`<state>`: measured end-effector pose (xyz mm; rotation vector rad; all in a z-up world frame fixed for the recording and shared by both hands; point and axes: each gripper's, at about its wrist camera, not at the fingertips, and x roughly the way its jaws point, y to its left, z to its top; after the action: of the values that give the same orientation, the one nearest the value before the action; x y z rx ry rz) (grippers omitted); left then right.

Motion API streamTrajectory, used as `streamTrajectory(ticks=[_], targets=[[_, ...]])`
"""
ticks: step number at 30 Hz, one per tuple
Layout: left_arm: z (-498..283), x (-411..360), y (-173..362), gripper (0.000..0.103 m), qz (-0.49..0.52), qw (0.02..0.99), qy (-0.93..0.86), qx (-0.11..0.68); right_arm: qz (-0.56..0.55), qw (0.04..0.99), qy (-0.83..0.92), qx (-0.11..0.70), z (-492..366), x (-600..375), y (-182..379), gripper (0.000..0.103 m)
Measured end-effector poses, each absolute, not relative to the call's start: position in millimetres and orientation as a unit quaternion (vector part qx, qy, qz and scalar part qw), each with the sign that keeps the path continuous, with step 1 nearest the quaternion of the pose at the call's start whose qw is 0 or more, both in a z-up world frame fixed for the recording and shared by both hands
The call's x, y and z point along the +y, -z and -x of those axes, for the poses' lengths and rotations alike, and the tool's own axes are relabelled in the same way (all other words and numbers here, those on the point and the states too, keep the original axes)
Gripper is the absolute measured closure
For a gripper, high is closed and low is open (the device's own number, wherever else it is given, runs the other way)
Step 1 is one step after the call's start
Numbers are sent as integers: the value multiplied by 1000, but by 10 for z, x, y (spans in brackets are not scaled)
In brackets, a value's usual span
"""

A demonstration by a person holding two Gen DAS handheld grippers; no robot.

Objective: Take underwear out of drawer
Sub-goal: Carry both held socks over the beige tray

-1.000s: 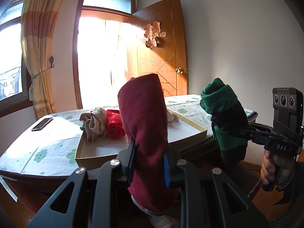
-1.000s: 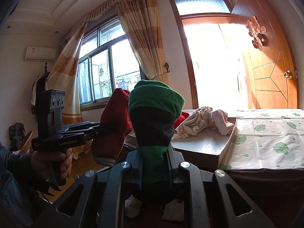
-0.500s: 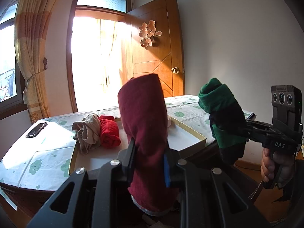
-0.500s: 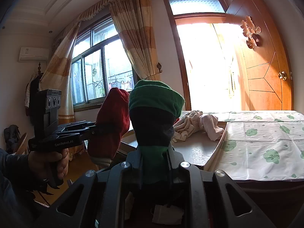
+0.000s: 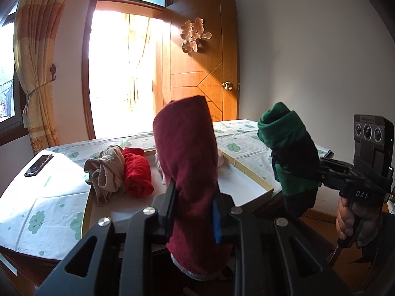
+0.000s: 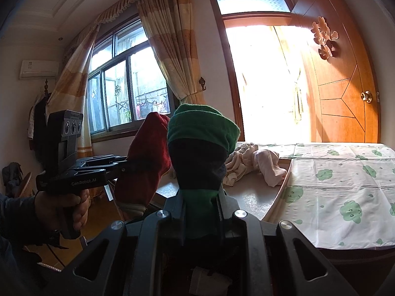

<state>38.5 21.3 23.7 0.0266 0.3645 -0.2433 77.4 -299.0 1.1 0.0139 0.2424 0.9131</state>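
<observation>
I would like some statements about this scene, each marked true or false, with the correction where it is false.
1. The left gripper is shut on a dark red garment. True.
2. The right gripper is open and holds nothing. False: it is shut on a green and black garment.
3. A phone lies on the tablecloth. True.
4. The shallow box holds no clothes. False: a beige garment and a bright red garment lie in it.
5. The wooden door is open. True.
</observation>
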Motion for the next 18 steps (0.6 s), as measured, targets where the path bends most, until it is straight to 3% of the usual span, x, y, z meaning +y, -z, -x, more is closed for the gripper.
streamTrajectory(ticks=[18], targets=[[-794,173,-419,81,3,972,131,197,-11,897,-421,135,-1153,-2876,-238,82]])
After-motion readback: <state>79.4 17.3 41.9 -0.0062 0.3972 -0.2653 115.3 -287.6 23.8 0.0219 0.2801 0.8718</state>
